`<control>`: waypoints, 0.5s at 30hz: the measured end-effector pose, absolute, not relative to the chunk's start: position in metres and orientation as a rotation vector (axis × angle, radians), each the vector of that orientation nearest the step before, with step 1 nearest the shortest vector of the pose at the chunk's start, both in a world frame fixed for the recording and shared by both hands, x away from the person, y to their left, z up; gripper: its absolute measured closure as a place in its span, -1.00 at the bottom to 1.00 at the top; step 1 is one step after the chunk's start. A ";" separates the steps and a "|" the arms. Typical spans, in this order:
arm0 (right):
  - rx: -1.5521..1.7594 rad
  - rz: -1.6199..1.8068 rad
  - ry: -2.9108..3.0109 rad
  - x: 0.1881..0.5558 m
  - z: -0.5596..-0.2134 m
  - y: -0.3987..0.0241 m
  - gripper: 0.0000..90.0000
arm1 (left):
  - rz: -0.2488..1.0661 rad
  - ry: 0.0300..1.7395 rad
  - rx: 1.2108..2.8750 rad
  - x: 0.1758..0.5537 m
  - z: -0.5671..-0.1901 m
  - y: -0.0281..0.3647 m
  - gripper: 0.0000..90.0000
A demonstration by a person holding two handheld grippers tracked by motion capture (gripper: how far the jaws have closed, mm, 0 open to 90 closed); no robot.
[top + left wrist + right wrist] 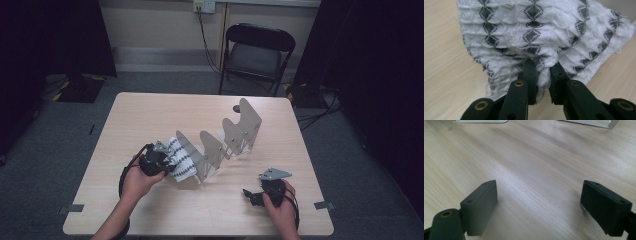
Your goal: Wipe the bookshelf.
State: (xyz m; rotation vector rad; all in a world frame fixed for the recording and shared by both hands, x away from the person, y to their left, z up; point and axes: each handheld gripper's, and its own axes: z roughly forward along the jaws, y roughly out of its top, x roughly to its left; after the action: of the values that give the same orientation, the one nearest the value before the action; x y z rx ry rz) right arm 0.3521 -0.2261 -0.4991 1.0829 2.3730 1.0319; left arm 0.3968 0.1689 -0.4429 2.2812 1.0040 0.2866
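From the high view, a folded white cloth with dark diamond rows [179,157] lies at the near-left end of a grey metal divider rack [220,142] that runs diagonally across the pale wooden worktop [150,120]. The cloth's long axis slants from upper left to lower right, leaning against the rack's first plate. The left claw [167,162] meets the cloth's left edge; the left hand [137,180] comes in from the bottom edge, forearm angled up and to the right. The right claw [248,195] rests low over the worktop near the front right, well apart from the cloth, pointing left, with the right hand [281,202] wrapped round its body. A black folding chair [257,50] stands beyond the worktop.

In the left gripper view, the left claw [542,72] is nearly shut, pinching a bunched fold of the cloth [536,32] between its pads; the fabric spreads away above the jaws.

In the right gripper view, the right claw [539,195] stands wide open over the bare worktop [536,157], holding nothing.

No writing is legible anywhere.
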 end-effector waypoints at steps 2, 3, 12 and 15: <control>1.082 1.031 2.375 0.352 -0.499 -0.226 -0.70 | 0.273 1.026 2.276 0.398 -0.448 0.170 0.75; 1.083 1.031 2.375 0.352 -0.499 -0.226 -0.70 | 0.270 1.041 2.274 0.398 -0.452 0.170 0.75; 1.083 1.032 2.373 0.352 -0.499 -0.226 -0.70 | 0.258 1.098 2.267 0.401 -0.467 0.179 0.75; 1.083 1.032 2.373 0.352 -0.499 -0.226 -0.70 | 0.252 1.104 2.265 0.399 -0.468 0.181 0.74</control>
State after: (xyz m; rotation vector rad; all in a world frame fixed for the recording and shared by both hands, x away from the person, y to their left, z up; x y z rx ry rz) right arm 0.3521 -0.2261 -0.4991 1.0826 2.3728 1.0319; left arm 0.3994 0.1811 -0.4678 2.2649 1.1036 0.2524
